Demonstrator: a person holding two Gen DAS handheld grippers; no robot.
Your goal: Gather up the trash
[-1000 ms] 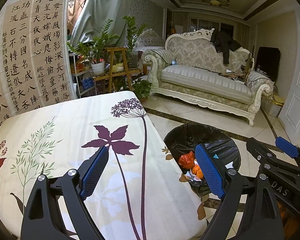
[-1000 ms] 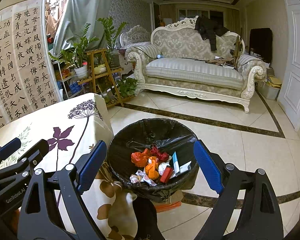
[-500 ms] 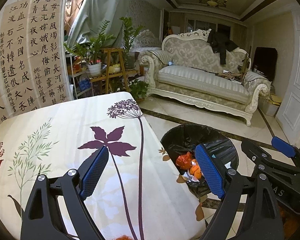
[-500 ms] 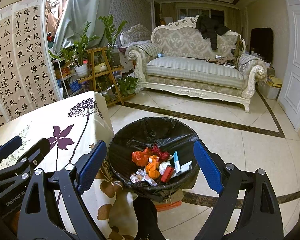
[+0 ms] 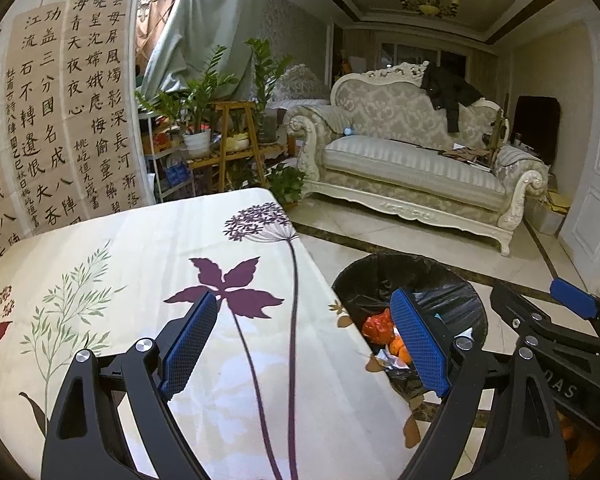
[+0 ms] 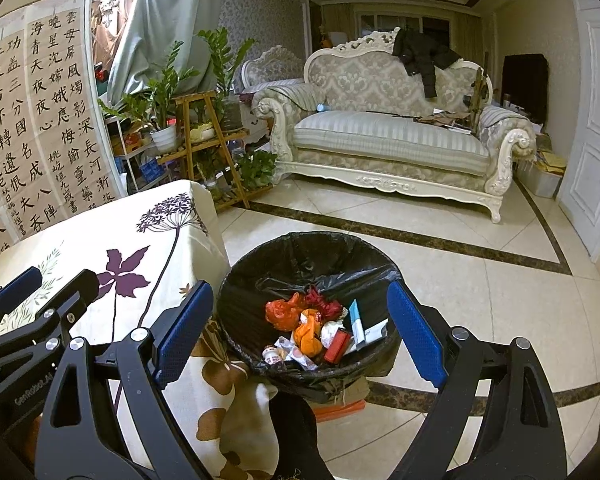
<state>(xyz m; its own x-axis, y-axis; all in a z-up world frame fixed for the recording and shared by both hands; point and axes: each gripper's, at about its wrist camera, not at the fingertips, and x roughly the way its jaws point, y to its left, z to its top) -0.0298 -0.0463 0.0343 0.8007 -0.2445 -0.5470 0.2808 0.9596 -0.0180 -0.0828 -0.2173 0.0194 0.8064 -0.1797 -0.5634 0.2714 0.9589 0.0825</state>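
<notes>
Table (image 5: 148,240) w/ cream floral cloth (image 6: 112,248), top bare; cloth hangs over the edge nr the bin. Tiled floor (image 6: 480,280) w/ dark border strip carries black-lined bin (image 6: 300,256) just beside table; sofa (image 6: 388,140) & plant stand (image 6: 208,136) further back.

My tongs (image 6: 300,336) had blue pads; the counter (image 5: 148,248) wore cream cloth — purple flowers, green sprigs — beside a black-lined bin (image 6: 300,256).

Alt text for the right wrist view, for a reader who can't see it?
The right gripper, jaws open and empty, hangs above a black-lined trash bin holding orange and red wrappers, a small bottle and cartons. A floral-clothed table stands left of the bin; an ornate sofa sits behind on the tile floor.
</notes>
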